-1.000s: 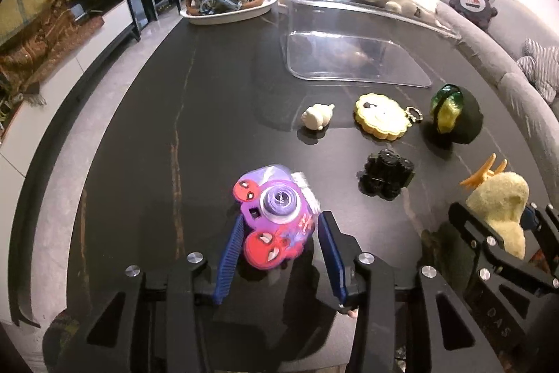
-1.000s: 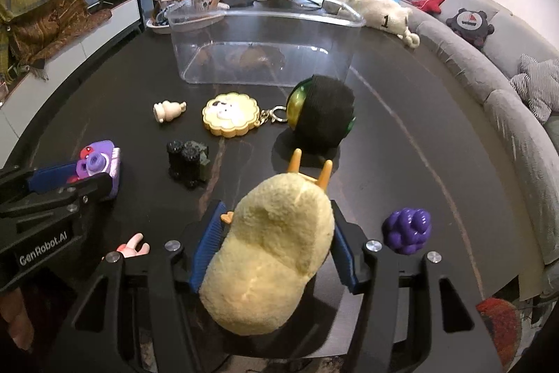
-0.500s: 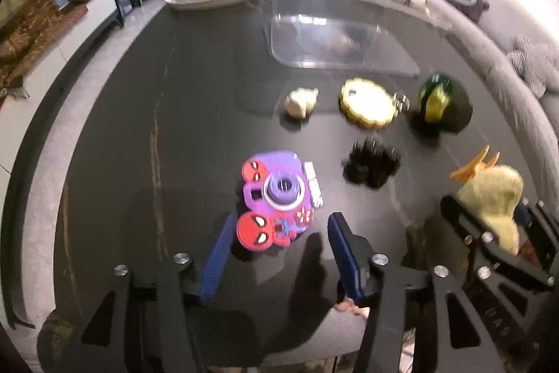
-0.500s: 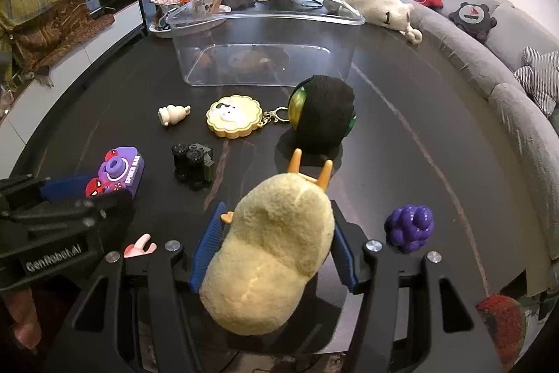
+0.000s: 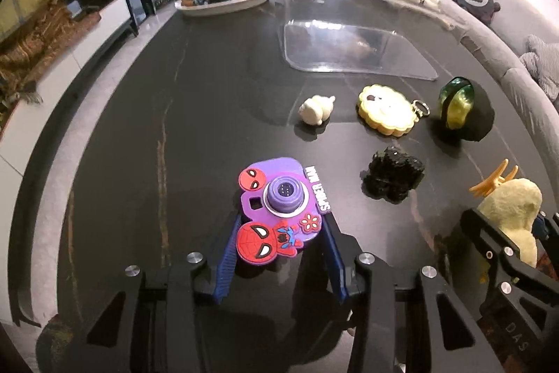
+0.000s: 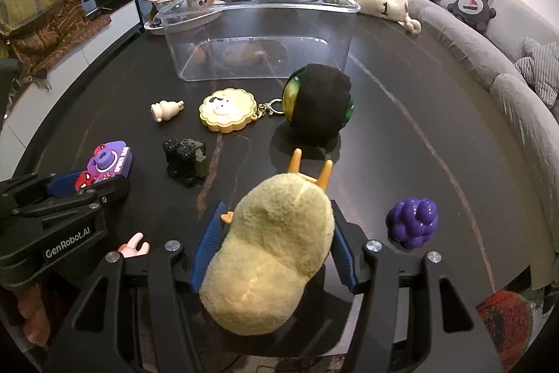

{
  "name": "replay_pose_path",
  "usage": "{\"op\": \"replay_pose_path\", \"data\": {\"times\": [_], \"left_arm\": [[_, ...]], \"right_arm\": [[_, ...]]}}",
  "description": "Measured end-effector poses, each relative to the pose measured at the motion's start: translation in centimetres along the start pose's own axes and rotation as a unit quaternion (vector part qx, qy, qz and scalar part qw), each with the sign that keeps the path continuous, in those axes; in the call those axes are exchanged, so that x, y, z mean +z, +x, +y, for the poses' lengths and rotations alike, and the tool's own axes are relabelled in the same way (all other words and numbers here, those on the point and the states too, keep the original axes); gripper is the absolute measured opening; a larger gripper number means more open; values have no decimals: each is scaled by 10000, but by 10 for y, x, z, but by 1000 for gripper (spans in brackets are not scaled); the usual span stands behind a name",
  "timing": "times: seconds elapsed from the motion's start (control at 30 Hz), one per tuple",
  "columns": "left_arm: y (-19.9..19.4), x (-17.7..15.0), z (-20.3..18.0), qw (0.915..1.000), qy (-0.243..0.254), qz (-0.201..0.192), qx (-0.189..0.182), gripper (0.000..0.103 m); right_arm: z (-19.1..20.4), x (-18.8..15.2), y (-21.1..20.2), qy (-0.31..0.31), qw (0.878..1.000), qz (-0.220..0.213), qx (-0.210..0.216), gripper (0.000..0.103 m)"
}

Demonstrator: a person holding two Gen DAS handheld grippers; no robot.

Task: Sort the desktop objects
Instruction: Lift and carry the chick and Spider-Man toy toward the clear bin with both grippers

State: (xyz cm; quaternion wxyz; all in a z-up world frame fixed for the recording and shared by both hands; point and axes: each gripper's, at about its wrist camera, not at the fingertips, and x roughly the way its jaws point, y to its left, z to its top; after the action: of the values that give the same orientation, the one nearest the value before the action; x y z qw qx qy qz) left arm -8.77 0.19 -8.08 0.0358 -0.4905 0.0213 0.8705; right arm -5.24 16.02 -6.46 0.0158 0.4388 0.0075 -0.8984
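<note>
Now left fingers (image 5: 281, 229) clamp toy camera (image 5: 279, 198), right fingers (image 6: 276, 215) clamp plush duck (image 6: 272, 250).

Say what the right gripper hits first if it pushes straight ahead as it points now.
Probably the black fuzzy ball. The right gripper is shut on the yellow plush duck, whose orange feet already point at the ball, with bare table between. Depth is uncertain.
</note>
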Motion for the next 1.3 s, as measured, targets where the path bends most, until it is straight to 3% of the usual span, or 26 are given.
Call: {"op": "replay_pose_path", "data": {"times": [0.43,1.3], "left_arm": [[-24,3,6,9992,-117,-337,-195,39],[-83,0,-25,9964,193,-786,-256,39]], "right_arm": [[3,3,-7,-4,10000,-85,-34,55],[0,18,-57,179,9973,-688,153,54]]}}
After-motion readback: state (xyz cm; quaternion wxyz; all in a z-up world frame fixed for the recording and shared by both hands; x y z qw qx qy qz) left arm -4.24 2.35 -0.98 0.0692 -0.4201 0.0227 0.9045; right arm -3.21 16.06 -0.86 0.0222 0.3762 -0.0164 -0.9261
